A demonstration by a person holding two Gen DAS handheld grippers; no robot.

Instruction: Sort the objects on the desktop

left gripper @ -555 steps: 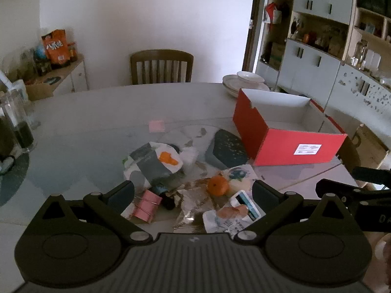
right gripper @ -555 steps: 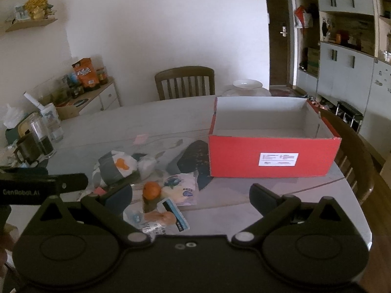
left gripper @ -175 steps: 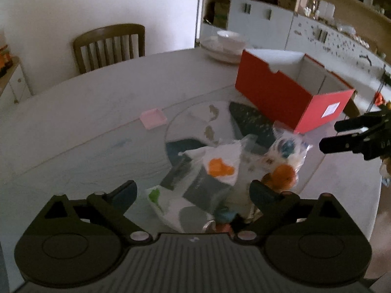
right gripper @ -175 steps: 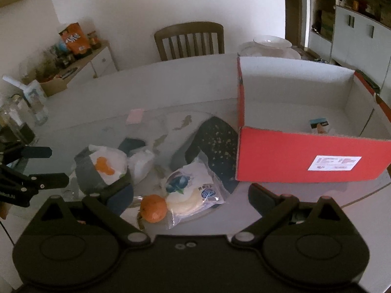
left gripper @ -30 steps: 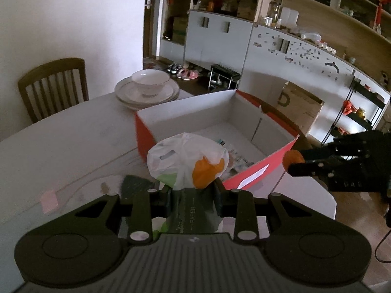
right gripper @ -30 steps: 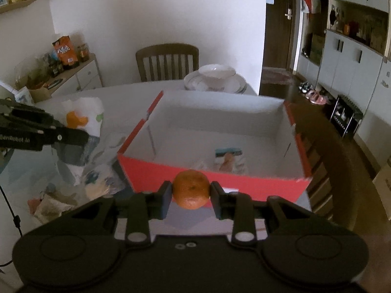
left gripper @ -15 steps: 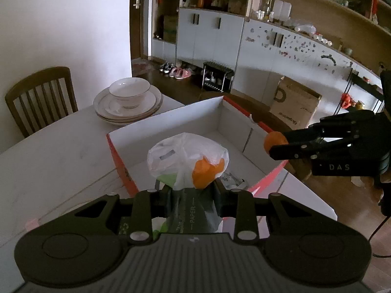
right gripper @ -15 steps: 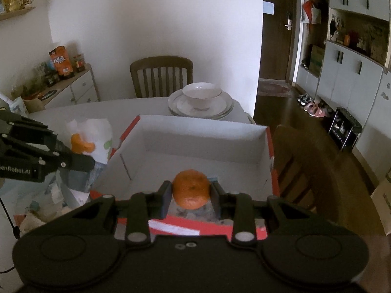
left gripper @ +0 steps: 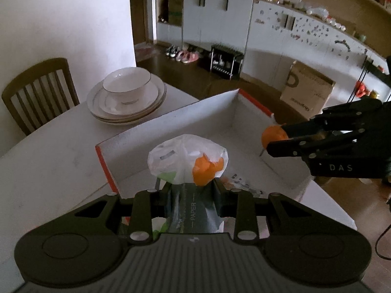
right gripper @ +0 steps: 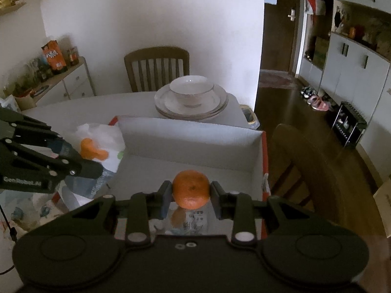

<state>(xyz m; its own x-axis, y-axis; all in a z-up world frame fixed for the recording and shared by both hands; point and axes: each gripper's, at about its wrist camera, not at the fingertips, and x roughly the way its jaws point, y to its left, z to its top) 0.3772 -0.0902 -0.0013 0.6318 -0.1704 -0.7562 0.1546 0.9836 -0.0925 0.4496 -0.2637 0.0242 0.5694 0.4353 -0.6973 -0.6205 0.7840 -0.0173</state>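
Both loads have been carried over the red box (right gripper: 265, 151). Left claw (left gripper: 191, 190) pinches the tissue packet (left gripper: 188, 156) at centre; right claw (right gripper: 190, 195) pinches the orange (right gripper: 191, 188). Each should be lowered before release.

A: so what's the count on my feeds?
B: I get one red box (right gripper: 265, 151), one orange (right gripper: 191, 188), one tissue pack (left gripper: 188, 157), one bowl (right gripper: 191, 89), one chair (left gripper: 36, 90), two grippers.
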